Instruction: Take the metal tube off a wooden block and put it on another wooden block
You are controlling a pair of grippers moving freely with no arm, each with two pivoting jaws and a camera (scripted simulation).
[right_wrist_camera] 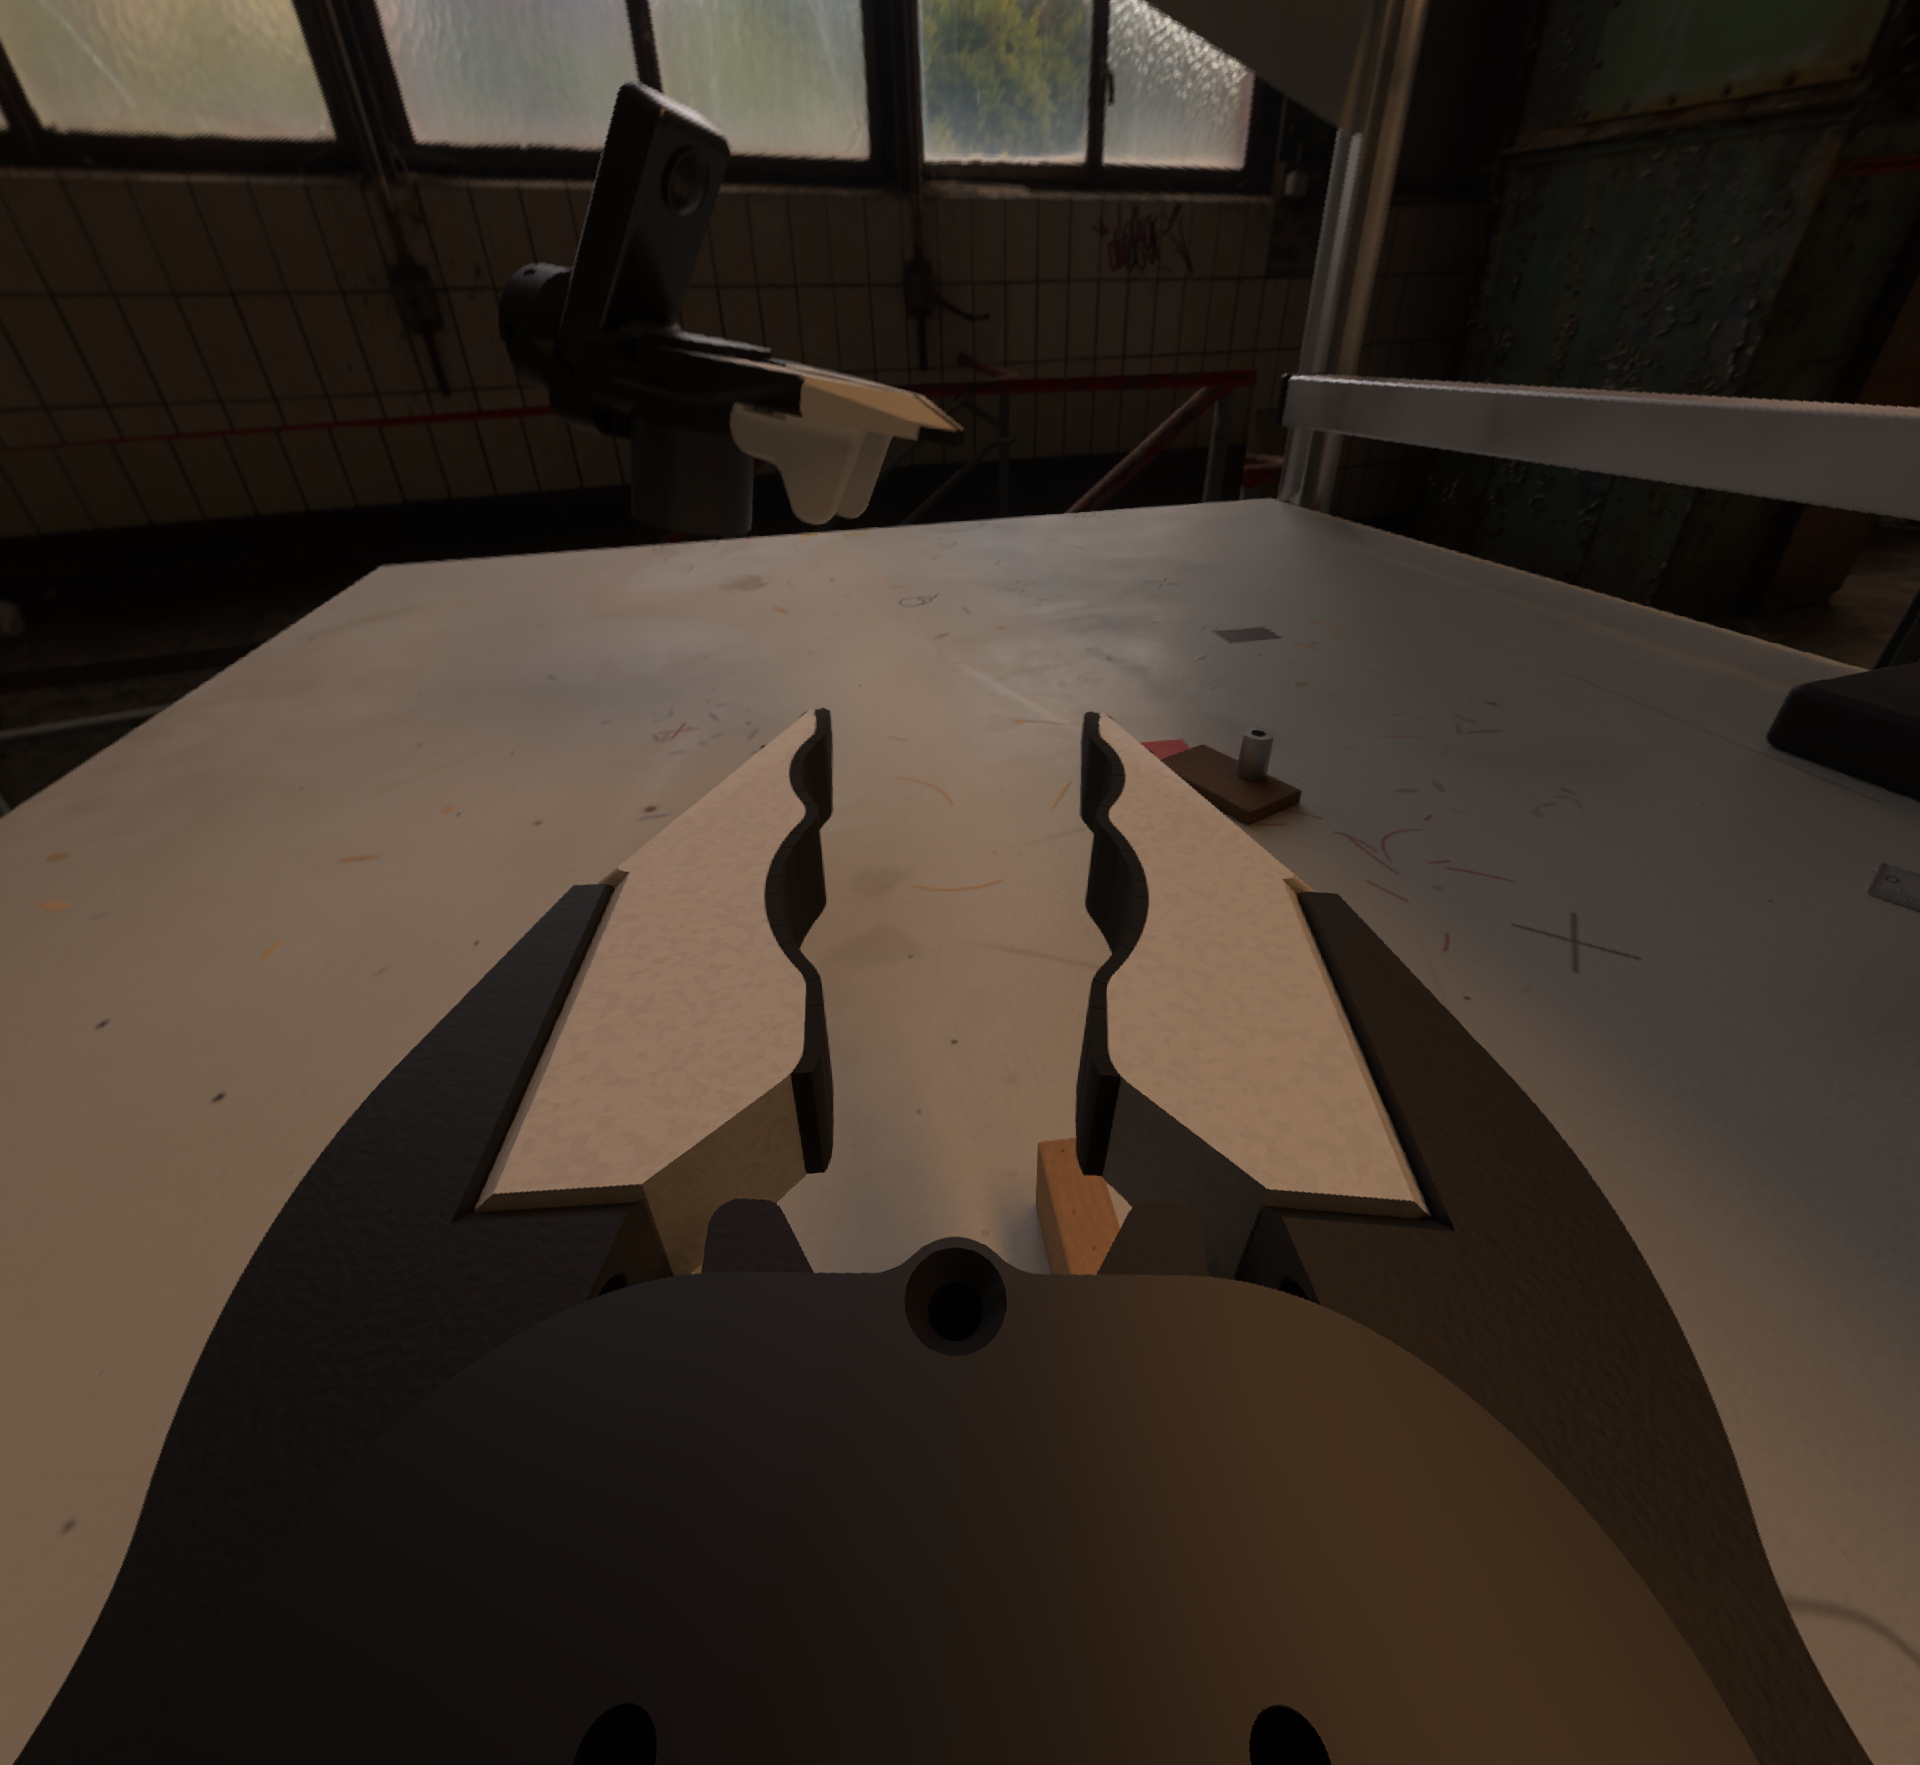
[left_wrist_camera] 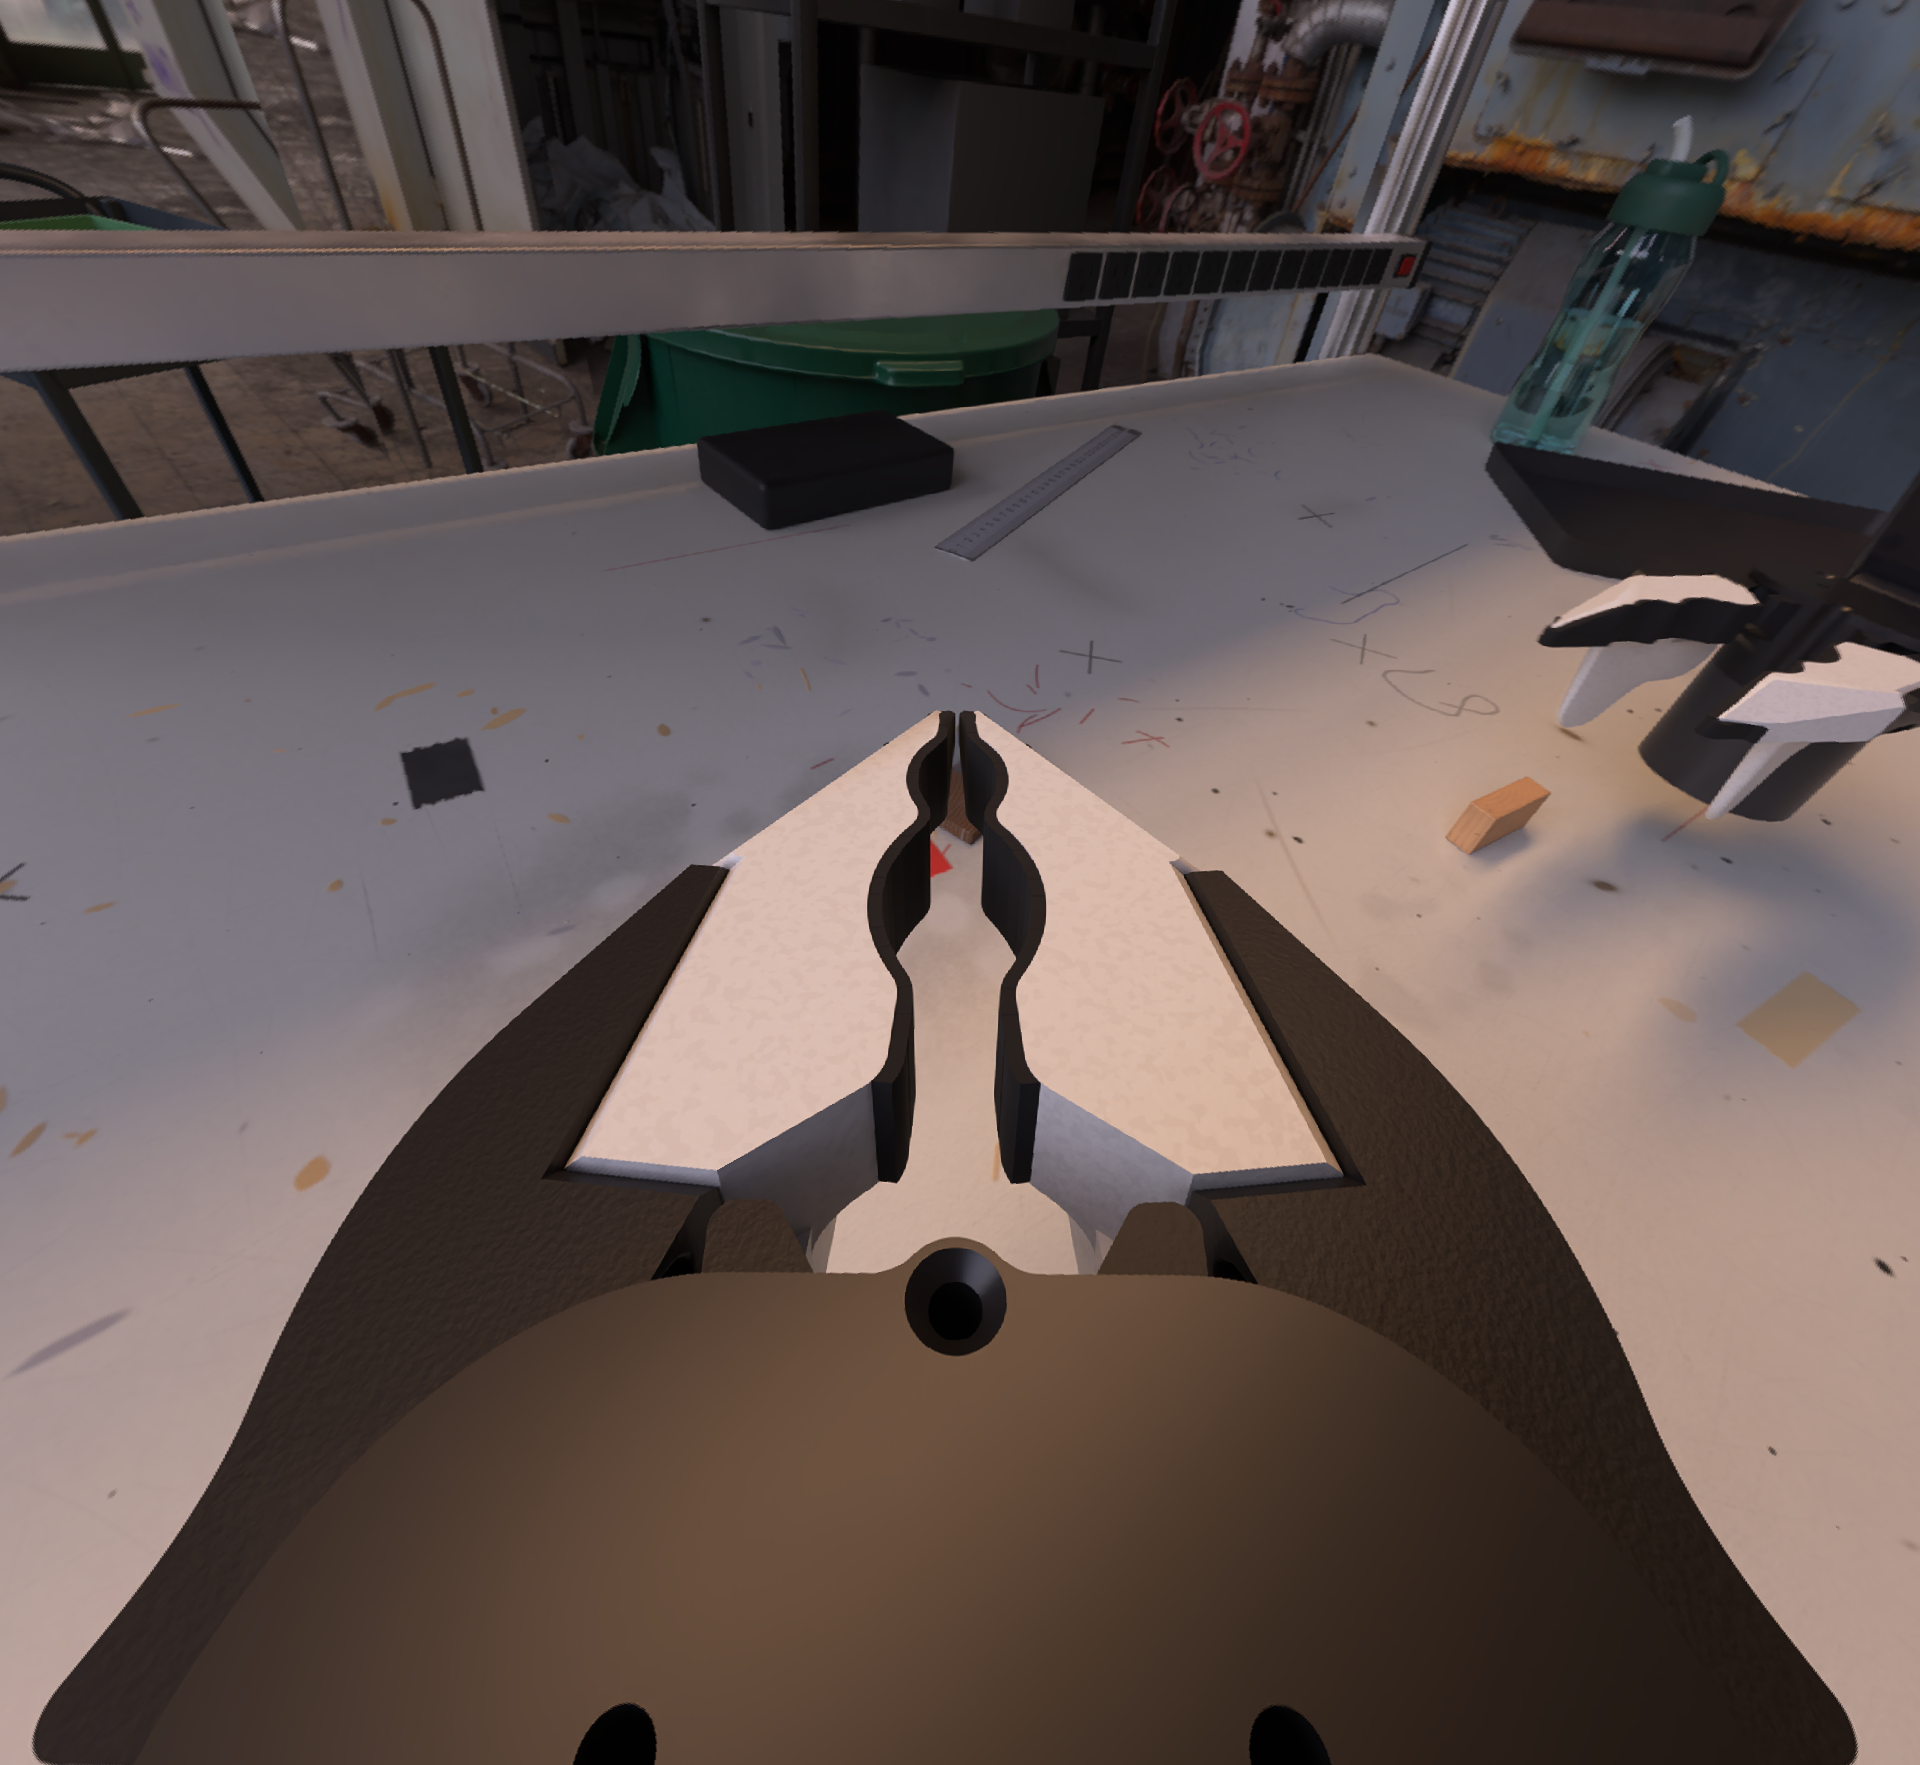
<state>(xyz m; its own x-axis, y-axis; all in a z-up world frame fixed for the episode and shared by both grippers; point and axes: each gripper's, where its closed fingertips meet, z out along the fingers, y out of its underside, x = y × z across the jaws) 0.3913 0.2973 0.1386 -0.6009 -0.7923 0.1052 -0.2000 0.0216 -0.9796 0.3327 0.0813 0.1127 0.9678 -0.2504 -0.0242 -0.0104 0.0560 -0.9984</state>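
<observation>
A small metal tube [right_wrist_camera: 1257,752] stands upright on a dark wooden block [right_wrist_camera: 1242,785], ahead and to the right of my right gripper [right_wrist_camera: 956,739], which is open and empty above the table. A light wooden block [right_wrist_camera: 1075,1206] lies under its right finger, near the base. My left gripper [left_wrist_camera: 956,723] is shut and empty. A sliver of the dark block [left_wrist_camera: 961,822] shows between its fingers, with the tube hidden. The light block [left_wrist_camera: 1496,813] lies at the right, beside the right gripper [left_wrist_camera: 1642,728]. The left gripper [right_wrist_camera: 935,427] hovers over the table's far edge.
A red piece [right_wrist_camera: 1164,747] lies against the dark block. On the far side of the table [left_wrist_camera: 312,884] are a black box [left_wrist_camera: 826,468], a metal ruler [left_wrist_camera: 1039,489] and a water bottle [left_wrist_camera: 1600,313]. A black base [left_wrist_camera: 1662,510] sits at the right. A rail [left_wrist_camera: 520,292] runs above the back edge.
</observation>
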